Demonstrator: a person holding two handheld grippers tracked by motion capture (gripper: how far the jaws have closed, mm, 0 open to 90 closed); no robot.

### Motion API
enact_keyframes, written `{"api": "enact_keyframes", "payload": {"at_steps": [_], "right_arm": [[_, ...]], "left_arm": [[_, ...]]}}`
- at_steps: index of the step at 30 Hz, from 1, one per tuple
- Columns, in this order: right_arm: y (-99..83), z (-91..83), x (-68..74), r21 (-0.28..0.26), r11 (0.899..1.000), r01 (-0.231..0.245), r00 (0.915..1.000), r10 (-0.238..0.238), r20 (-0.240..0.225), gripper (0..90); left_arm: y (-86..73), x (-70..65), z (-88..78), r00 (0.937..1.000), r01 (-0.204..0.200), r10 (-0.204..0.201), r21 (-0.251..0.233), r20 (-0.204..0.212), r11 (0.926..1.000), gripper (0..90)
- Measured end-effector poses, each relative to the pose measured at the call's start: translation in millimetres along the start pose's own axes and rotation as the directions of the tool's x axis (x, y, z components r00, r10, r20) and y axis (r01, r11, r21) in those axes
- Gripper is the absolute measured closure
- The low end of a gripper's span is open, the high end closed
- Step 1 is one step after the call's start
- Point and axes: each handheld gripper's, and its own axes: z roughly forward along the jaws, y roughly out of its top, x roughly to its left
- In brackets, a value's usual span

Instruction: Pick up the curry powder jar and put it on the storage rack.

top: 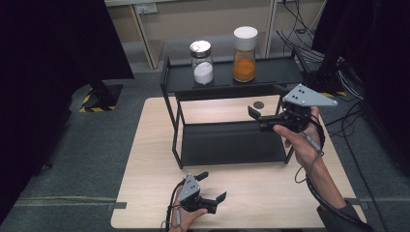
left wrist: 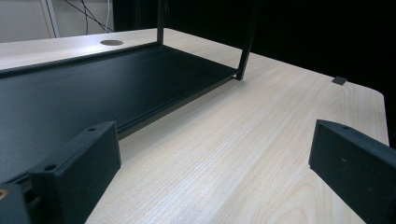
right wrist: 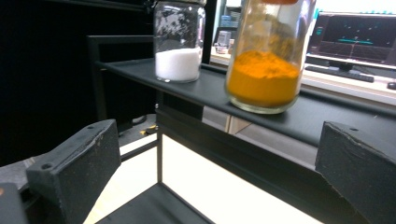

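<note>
A black two-tier metal rack (top: 227,77) stands on the light wooden table (top: 154,154). On its top shelf are a glass jar of white powder (top: 202,63) with a metal lid and a taller jar of orange powder (top: 244,48) with a white lid. My right gripper (top: 256,118) is open at the rack's right side, below the top shelf; in its own view both jars sit close ahead, the white-powder jar (right wrist: 179,42) left, the orange-powder jar (right wrist: 266,56) right. My left gripper (top: 212,186) is open near the table's front edge, empty, facing the rack's bottom shelf (left wrist: 93,88).
A round grommet hole (top: 259,105) lies in the table behind the rack. Cables (top: 300,38) and dark equipment fill the floor at the back right. Black curtain (top: 58,48) hangs at the left. A monitor (right wrist: 355,37) glows behind the jars in the right gripper view.
</note>
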Motion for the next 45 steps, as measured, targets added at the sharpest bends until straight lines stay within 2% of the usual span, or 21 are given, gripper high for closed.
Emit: {"api": "enact_keyframes", "payload": {"at_steps": [7,27,45], "right_arm": [[-15.7,-1.8,-0.3,0.003,1.0,-0.02,0.9995,0.02,-0.025,0.3],[-64.6,-7.6,16.4,0.025,1.0,0.006,0.9971,-0.004,-0.075,0.3],[-120.5,-16.2,25.9,0.053,0.998,-0.014,0.9922,0.02,-0.123,0.3]], "left_arm": [[-0.4,0.3,-0.6,1.0,0.003,-0.003,-0.004,-0.006,1.0,1.4],[-0.4,0.5,-0.8,1.0,0.003,-0.003,-0.003,-0.005,1.0,1.5],[-0.8,0.5,-0.6,1.0,0.002,-0.002,-0.004,-0.008,1.0,1.5]]}}
